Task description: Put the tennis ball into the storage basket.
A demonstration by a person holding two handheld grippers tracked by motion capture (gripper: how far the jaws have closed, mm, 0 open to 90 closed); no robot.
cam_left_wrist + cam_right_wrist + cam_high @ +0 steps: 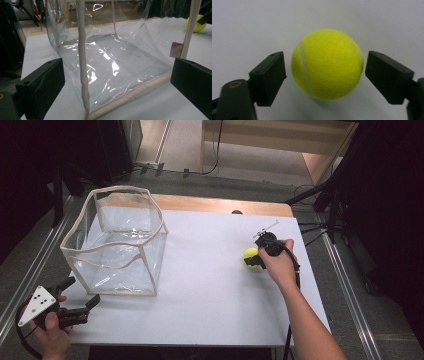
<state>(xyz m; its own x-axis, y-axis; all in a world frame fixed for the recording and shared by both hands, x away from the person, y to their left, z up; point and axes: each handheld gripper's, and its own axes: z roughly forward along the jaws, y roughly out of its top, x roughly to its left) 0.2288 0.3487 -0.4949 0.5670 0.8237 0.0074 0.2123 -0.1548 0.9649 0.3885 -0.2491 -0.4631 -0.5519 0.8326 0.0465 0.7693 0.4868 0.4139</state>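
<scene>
The right gripper sits around the yellow tennis ball. Its jaws are one on each side, very near the ball but not pressing it yet. The ball lies on the white table, at about 3 o'clock from the clear bag. To grab well, the person should squeeze at the ball's fat middle, so it cannot pop out. The left gripper waits with its jaws wide, at 7 o'clock from the bag.
</scene>
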